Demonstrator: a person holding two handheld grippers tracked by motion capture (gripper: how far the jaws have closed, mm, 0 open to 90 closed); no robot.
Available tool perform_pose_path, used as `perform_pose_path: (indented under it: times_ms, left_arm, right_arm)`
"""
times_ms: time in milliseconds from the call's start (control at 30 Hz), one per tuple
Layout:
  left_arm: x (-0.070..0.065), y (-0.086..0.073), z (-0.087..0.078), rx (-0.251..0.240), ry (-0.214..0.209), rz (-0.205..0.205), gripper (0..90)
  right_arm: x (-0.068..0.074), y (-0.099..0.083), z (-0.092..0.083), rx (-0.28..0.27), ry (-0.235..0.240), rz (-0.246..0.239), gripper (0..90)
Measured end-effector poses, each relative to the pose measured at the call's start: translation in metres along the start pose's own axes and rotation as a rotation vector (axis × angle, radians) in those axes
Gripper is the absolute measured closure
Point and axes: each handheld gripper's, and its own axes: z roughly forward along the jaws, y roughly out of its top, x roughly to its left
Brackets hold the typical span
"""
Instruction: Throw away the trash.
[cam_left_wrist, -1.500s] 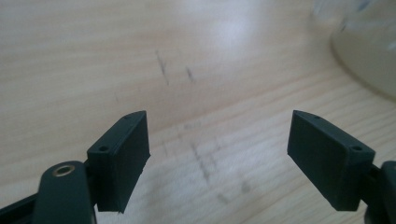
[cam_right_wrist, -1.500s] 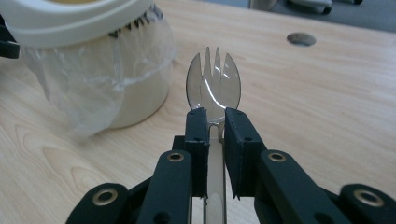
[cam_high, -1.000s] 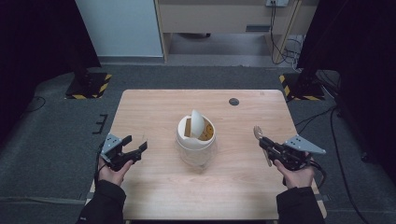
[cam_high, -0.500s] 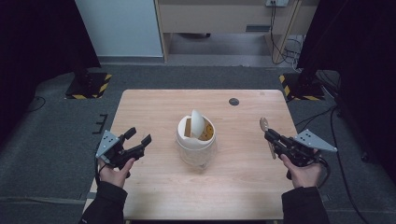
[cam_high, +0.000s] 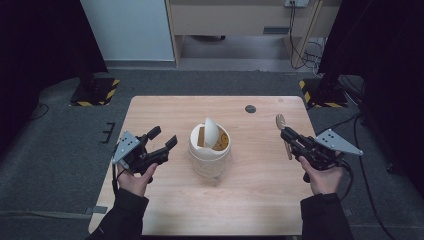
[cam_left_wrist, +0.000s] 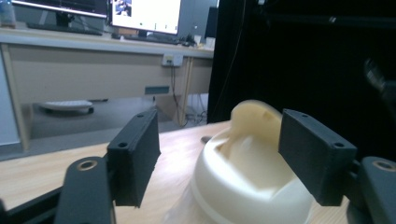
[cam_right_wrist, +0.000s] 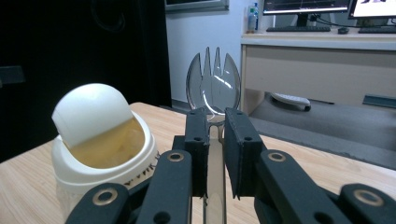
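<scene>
A small cream bin (cam_high: 209, 149) with a tilted swing lid (cam_high: 212, 131) stands at the middle of the wooden table (cam_high: 250, 205). My left gripper (cam_high: 163, 140) is open just left of it, jaws pointing toward the bin; the bin (cam_left_wrist: 252, 177) fills the gap between its jaws in the left gripper view. My right gripper (cam_high: 284, 133) is shut on the handle of a clear plastic spork (cam_high: 281, 121), held above the table's right side. In the right gripper view the spork (cam_right_wrist: 213, 84) rises between the jaws, with the bin (cam_right_wrist: 105, 144) to the left.
A small dark round disc (cam_high: 250, 108) lies near the table's far edge. A desk (cam_high: 240, 15) with cables stands behind the table, and yellow-black striped stand bases (cam_high: 95, 92) sit on the floor at both far corners.
My left gripper has lifted and moved right toward the bin, staying open. My right gripper has carried the spork slightly farther from me and to the right.
</scene>
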Motion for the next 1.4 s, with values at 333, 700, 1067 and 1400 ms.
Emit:
perform_pose_path:
  times_ms: [333, 700, 1067, 1400]
  left_arm:
    - [-0.031, 0.018, 0.027, -0.021, -0.049, -0.021, 32.9]
    - [-0.067, 0.024, 0.060, -0.005, -0.124, -0.032, 35.6]
    - [-0.097, 0.025, 0.088, 0.011, -0.174, -0.042, 39.1]
    - [-0.124, 0.015, 0.109, 0.051, -0.224, -0.072, 47.3]
  right_arm:
    - [0.010, -0.003, 0.003, -0.005, 0.046, -0.023, 80.2]
    - [0.017, -0.008, 0.005, 0.000, 0.076, -0.038, 80.2]
    - [0.026, -0.013, 0.009, 0.003, 0.116, -0.034, 80.2]
    - [0.030, -0.016, 0.010, 0.002, 0.137, -0.042, 80.2]
